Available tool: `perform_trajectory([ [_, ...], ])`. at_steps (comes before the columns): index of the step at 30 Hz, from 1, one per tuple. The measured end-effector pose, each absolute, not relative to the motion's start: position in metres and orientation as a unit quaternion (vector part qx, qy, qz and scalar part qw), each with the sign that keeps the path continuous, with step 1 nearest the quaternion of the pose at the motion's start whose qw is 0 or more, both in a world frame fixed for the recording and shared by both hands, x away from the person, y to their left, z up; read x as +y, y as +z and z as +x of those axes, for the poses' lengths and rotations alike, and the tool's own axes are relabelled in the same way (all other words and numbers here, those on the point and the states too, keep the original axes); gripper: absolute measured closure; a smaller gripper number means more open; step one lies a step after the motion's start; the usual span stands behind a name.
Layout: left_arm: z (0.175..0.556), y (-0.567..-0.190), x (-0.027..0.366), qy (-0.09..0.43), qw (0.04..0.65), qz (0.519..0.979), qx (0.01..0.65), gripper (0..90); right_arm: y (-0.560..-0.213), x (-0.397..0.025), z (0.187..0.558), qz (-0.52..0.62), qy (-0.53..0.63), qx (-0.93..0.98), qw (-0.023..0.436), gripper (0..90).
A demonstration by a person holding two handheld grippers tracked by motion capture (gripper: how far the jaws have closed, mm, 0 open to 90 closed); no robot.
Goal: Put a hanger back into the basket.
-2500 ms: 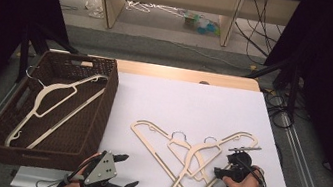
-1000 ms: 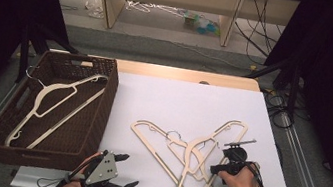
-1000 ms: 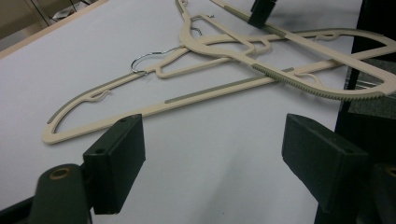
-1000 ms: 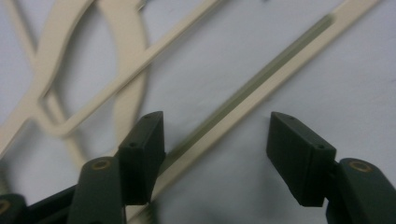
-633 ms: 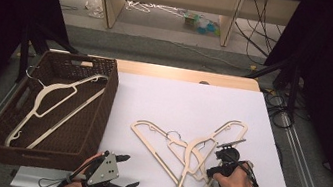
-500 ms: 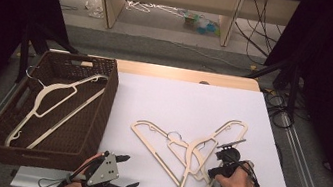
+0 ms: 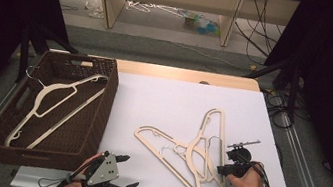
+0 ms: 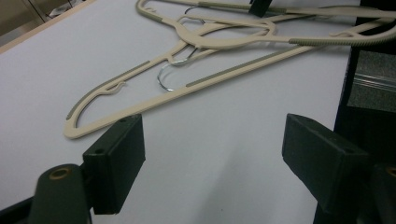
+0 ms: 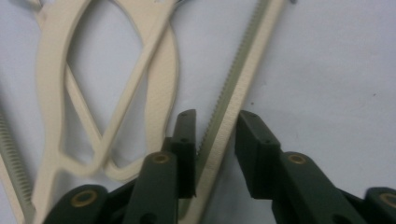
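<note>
A dark woven wicker basket (image 7: 95,112) stands on the left part of the white-topped desk (image 7: 173,104). In the basket lies one cream plastic hanger (image 7: 59,102). Right of the basket, on the desk, two more cream plastic hangers (image 7: 194,163) lie crossed over each other. Just right of that pile sits the right gripper (image 7: 229,170), its jaws either side of one hanger's bar. Before the basket's near right corner, at the desk's front edge, sits the left gripper (image 7: 124,173).
</note>
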State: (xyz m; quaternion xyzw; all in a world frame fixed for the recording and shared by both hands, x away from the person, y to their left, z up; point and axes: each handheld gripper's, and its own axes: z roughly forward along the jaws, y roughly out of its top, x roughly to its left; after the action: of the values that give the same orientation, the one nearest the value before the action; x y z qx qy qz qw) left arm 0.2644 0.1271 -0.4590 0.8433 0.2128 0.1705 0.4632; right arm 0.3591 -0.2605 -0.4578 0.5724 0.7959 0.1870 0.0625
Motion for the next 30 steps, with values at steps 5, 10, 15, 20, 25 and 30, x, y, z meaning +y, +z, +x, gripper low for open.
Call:
perform_trajectory([
  [5, 0.265, -0.459, 0.129, 0.175, 0.458, 0.846, 0.211, 21.3, -0.454, -0.257, 0.361, 0.561, 0.2, 0.801, 0.061, 79.1],
  [10, 0.265, -0.46, 0.129, 0.171, 0.464, 0.842, 0.215, 21.3, -0.454, -0.259, 0.365, 0.517, 0.207, 0.826, 0.084, 79.0],
  [15, 0.268, -0.461, 0.127, 0.178, 0.456, 0.845, 0.213, 21.3, -0.446, -0.254, 0.364, 0.494, 0.208, 0.839, 0.095, 79.0],
  [20, 0.274, -0.462, 0.12, 0.188, 0.453, 0.847, 0.204, 21.5, -0.431, -0.246, 0.359, 0.467, 0.201, 0.853, 0.117, 78.7],
  [25, 0.284, -0.462, 0.117, 0.204, 0.447, 0.846, 0.208, 22.2, -0.415, -0.239, 0.356, 0.438, 0.222, 0.861, 0.13, 79.4],
  [30, 0.288, -0.465, 0.117, 0.206, 0.438, 0.85, 0.207, 22.3, -0.414, -0.236, 0.361, 0.445, 0.216, 0.858, 0.14, 79.3],
])
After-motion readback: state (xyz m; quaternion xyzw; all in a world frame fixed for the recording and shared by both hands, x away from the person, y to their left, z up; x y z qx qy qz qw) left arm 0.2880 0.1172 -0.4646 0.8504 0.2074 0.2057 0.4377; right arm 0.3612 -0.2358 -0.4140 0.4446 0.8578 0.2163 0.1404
